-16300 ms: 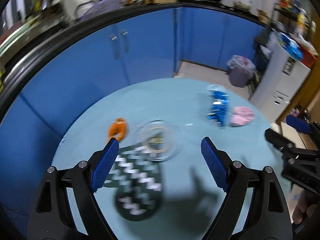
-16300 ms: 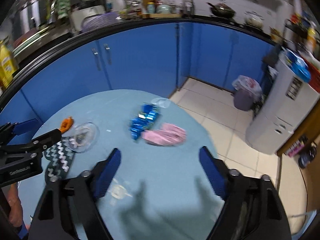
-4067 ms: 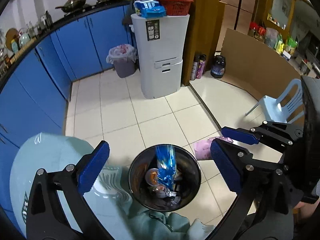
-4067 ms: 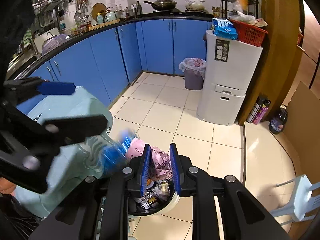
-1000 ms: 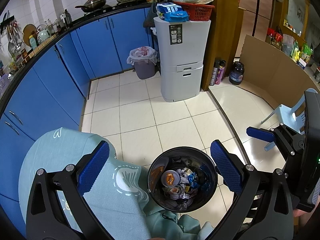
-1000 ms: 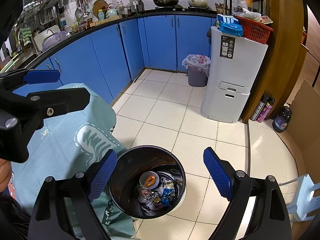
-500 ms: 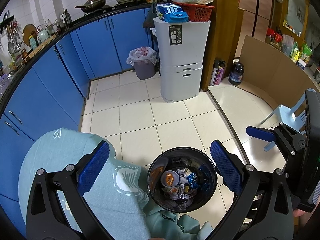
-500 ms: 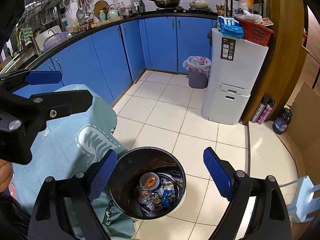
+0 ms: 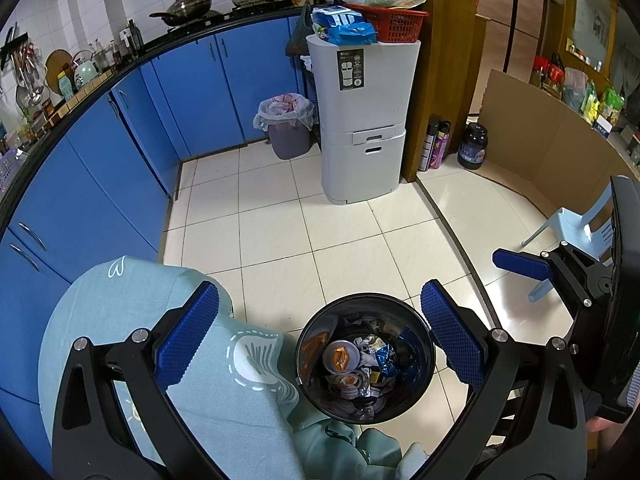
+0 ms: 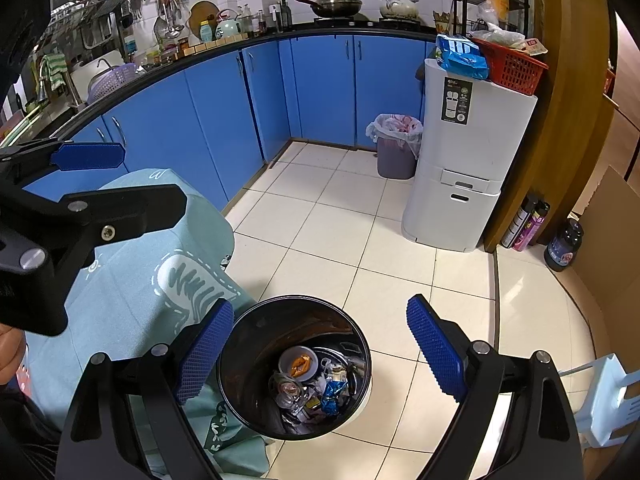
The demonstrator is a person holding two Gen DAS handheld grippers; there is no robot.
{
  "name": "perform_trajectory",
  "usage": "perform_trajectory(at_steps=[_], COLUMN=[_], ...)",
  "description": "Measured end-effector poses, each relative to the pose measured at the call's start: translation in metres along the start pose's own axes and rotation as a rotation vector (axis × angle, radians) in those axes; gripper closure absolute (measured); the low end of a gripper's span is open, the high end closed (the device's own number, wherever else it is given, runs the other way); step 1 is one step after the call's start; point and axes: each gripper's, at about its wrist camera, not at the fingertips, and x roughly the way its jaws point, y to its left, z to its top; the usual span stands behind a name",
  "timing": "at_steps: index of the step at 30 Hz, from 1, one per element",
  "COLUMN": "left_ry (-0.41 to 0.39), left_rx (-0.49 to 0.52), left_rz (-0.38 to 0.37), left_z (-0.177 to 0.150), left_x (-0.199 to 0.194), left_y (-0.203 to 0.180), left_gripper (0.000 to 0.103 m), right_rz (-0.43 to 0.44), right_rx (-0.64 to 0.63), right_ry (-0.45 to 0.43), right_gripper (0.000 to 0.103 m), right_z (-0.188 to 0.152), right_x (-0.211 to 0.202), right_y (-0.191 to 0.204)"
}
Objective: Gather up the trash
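Observation:
A black round trash bin (image 9: 424,344) stands on the tiled floor beside the table; it also shows in the right wrist view (image 10: 240,360). Inside lie mixed trash: blue wrappers (image 9: 386,360), a white lid with orange peel (image 9: 340,356) and clear plastic pieces (image 10: 286,388). My left gripper (image 9: 316,340) is open and empty above the bin. My right gripper (image 10: 320,352) is open and empty above the bin too. The right gripper's blue finger (image 9: 520,264) shows at the right of the left wrist view.
The table with a teal cloth (image 9: 120,320) is at the left, next to the bin. Blue kitchen cabinets (image 10: 240,120) line the back. A white appliance (image 9: 360,120), a grey lined bin (image 9: 286,128), bottles (image 10: 528,224), cardboard (image 9: 540,144) and a pale plastic chair (image 9: 572,224) stand around.
Nothing has visibly moved in the last second. About four seconds ago the blue wrapper was dropping into the bin and my right gripper was shut on a pink wrapper; both now are open and empty.

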Motion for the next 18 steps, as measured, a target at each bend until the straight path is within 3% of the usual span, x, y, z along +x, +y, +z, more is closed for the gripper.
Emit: perform_trajectory(at_steps=[4,18], left_ry=[-0.02,0.032], left_rx=[-0.001,-0.022], left_rz=[0.032,0.003], left_z=[-0.0022,-0.0048], left_x=[-0.0026,0.0036], left_y=[0.0016,0.009], left_gripper=[0.003,0.003], right_rz=[-0.001,-0.002], right_rx=[0.001,0.001], right_ry=[0.0,0.003], right_gripper=[0.017,0.017], right_z=[-0.0002,-0.0008], right_x=[-0.0007,-0.0002], right_y=[-0.0013,-0.0019])
